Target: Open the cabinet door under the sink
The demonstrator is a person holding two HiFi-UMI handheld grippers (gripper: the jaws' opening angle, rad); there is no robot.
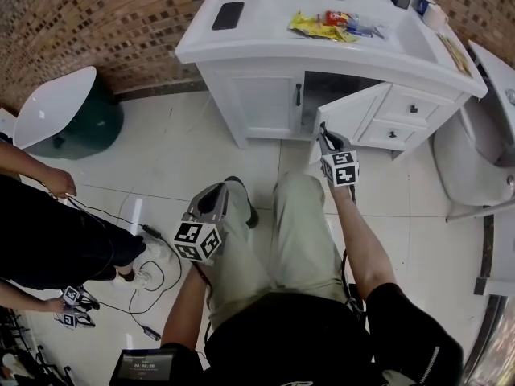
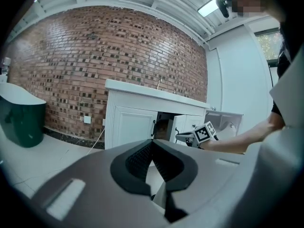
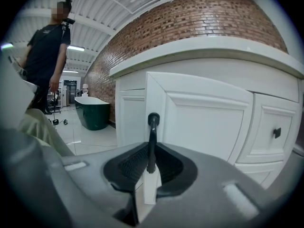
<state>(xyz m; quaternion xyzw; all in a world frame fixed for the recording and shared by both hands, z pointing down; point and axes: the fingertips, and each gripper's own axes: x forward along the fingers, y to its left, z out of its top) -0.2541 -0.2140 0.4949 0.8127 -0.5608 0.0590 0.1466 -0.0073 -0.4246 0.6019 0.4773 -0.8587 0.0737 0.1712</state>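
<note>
The white vanity cabinet (image 1: 265, 79) stands under the sink against the brick wall. Its right-hand door (image 1: 354, 107) is swung partly outward, with a dark opening (image 1: 338, 83) behind it. My right gripper (image 1: 323, 129) is shut on that door's black bar handle (image 3: 152, 137), which stands upright between the pads of the right gripper (image 3: 151, 167). The left-hand door (image 1: 269, 103) is closed, its handle (image 1: 298, 95) untouched. My left gripper (image 1: 219, 190) hangs back over the person's left knee, shut and holding nothing; the left gripper (image 2: 152, 144) points at the cabinet from a distance.
Drawers (image 1: 402, 119) sit right of the open door. A white fixture (image 1: 475, 151) stands at the far right, a green tub (image 1: 68, 111) at the left. Another person (image 1: 48, 240) and floor cables (image 1: 153, 272) are at the left. A phone (image 1: 228, 15) lies on the counter.
</note>
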